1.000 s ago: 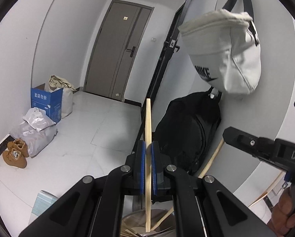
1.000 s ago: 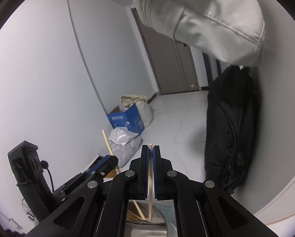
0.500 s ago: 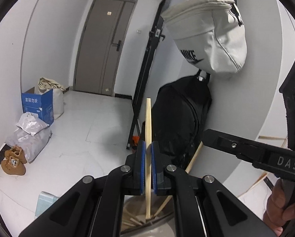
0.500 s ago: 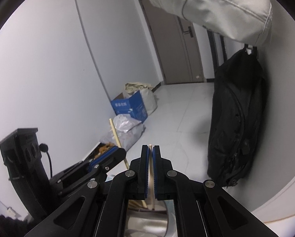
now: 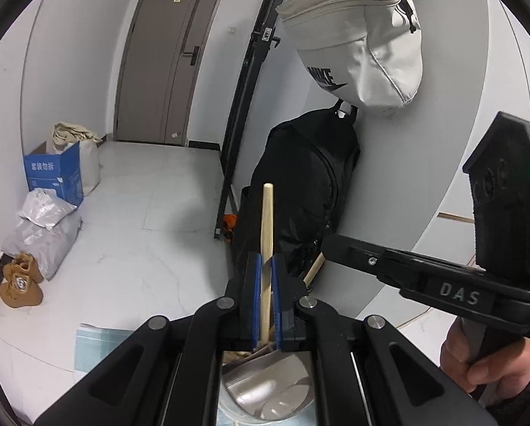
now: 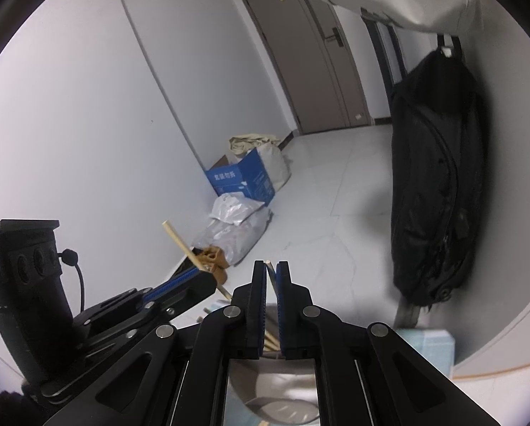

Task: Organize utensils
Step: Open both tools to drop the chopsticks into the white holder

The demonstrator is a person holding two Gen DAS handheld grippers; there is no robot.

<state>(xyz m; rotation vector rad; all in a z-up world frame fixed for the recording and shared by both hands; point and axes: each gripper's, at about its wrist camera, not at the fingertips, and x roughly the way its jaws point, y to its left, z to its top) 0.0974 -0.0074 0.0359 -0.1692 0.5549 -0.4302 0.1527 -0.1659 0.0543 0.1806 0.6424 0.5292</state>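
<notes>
My left gripper [image 5: 264, 266] is clenched on the upright chopstick [image 5: 266, 220], the blue pads [image 5: 252, 294] pressing its lower part from both sides while its round top stands well above them. The stick's foot goes down into the steel container [image 5: 261, 390] right under my fingers, where the ends of a few more wooden chopsticks [image 5: 243, 353] lean against the wall. My right gripper [image 6: 271, 273] hangs over the same container [image 6: 275, 404] from the other side; its jaws have just parted a little, and the leaning chopstick [image 6: 270, 267] sits loose in the narrow gap, tilted across it, its tip just above the pads and its lower end going down among the sticks already in the container. From the left camera my right hand [image 5: 478, 358] is wrapped round that gripper's handle at the lower right. Beyond the container a black backpack [image 5: 300, 184] hangs against the wall under a white Nike bag [image 5: 364, 46], and a blue cardboard box [image 5: 53, 174] stands on the pale floor by the far wall.
</notes>
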